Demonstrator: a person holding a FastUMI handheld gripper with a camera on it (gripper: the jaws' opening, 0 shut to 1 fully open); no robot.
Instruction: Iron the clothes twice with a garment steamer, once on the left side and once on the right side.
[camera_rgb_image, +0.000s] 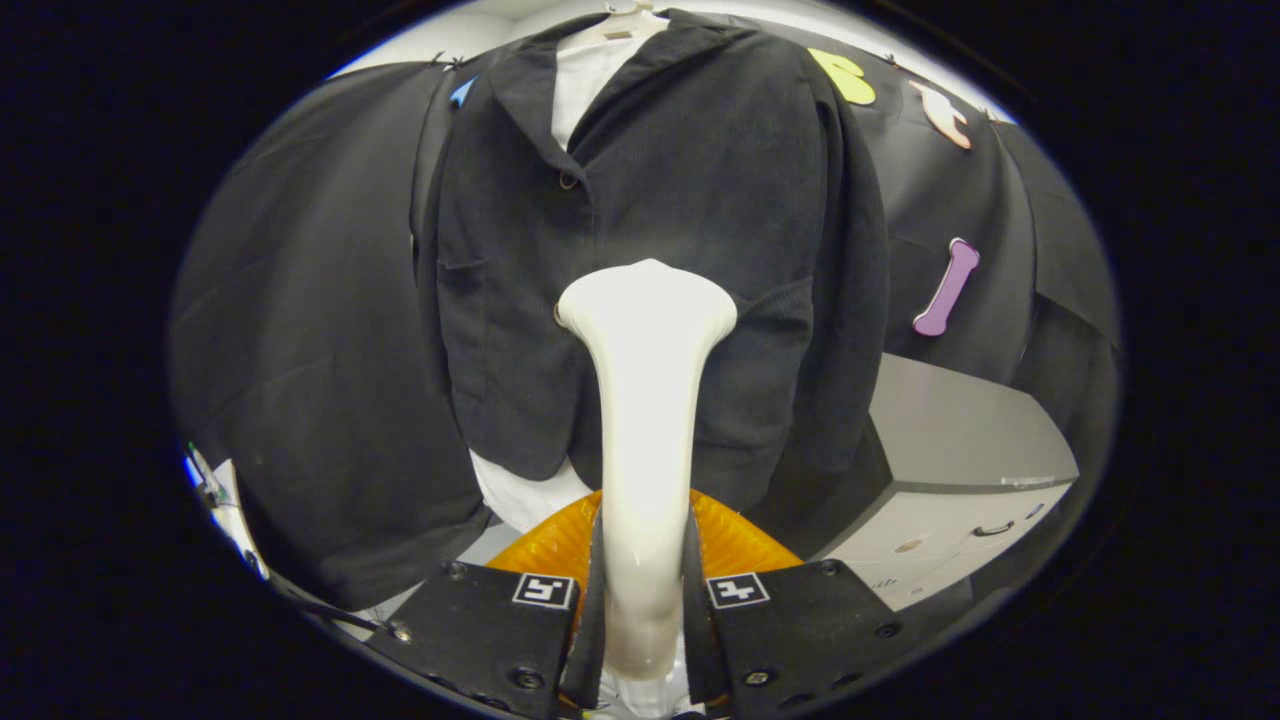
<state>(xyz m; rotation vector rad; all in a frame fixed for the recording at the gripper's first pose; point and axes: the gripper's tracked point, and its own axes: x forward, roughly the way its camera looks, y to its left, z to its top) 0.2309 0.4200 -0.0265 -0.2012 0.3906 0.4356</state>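
the gripper (645, 600) is clenched on the garment steamer (647, 400): both fingers press on its white handle from the two sides, low on the neck. the steamer stands up from between the fingers toward 12 o'clock, and its wide head (647, 300) is at the middle of the dark jacket (680, 180), touching it or just in front of it; i cannot tell which. the jacket hangs on a hanger (625, 15) at 12 o'clock, with a white shirt (585, 80) under it, and its hem falls toward 6 o'clock. an orange part (740, 540) sits just behind the fingers, and a grey box (960, 460) is at 4 o'clock.

i judge that the steamer is rigid and smooth, so it may slip or turn if the grip is loose; the narrow neck, where it is held now, is a good place. the jacket is soft and hangs free, so it will probably swing away under pressure; a light touch seems better.
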